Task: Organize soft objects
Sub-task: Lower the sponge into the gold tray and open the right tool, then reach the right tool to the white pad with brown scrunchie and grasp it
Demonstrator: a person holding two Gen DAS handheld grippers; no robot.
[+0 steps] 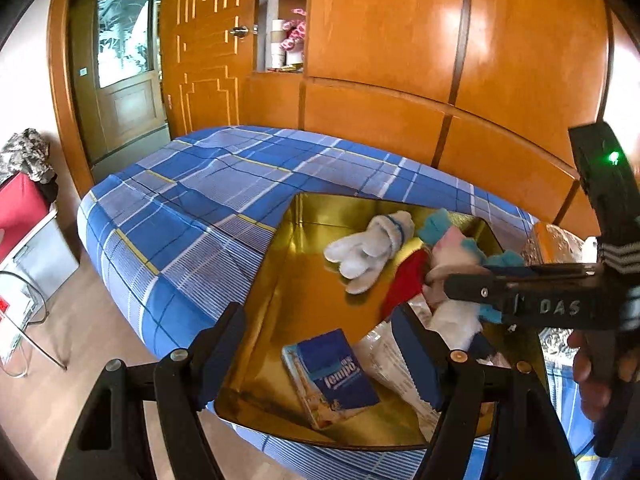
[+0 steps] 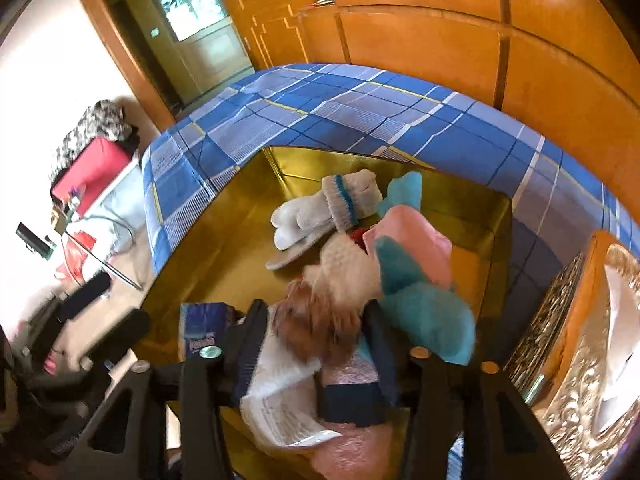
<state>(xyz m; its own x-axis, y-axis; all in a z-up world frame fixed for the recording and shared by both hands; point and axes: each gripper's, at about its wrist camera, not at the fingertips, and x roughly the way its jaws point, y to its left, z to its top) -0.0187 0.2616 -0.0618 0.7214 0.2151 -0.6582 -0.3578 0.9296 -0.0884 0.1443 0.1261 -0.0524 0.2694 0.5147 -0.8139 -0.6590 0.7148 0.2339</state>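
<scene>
An open gold tin [image 1: 280, 280] lies on the bed. It holds a pair of white socks [image 1: 368, 248], a pink and teal plush [image 2: 416, 272], a blue tissue pack [image 1: 332, 376] and a printed plastic packet [image 2: 280, 400]. My left gripper [image 1: 316, 360] hangs open above the tin's near edge with nothing between its fingers. My right gripper [image 2: 316, 336] points down into the tin, jaws apart. A blurred brown and white fluffy toy [image 2: 328, 312] sits between the jaws, and the pads do not visibly press on it. In the left wrist view the right gripper [image 1: 472, 292] reaches in from the right over the plush [image 1: 452, 248].
The bed [image 1: 180, 200] has a blue plaid sheet and stands against orange wooden panels [image 1: 400, 120]. A silver embossed lid [image 2: 580, 340] lies right of the tin. A red box [image 1: 20, 208] and a glass side table stand at the left by the wood floor. A hand [image 1: 592, 380] holds the right gripper.
</scene>
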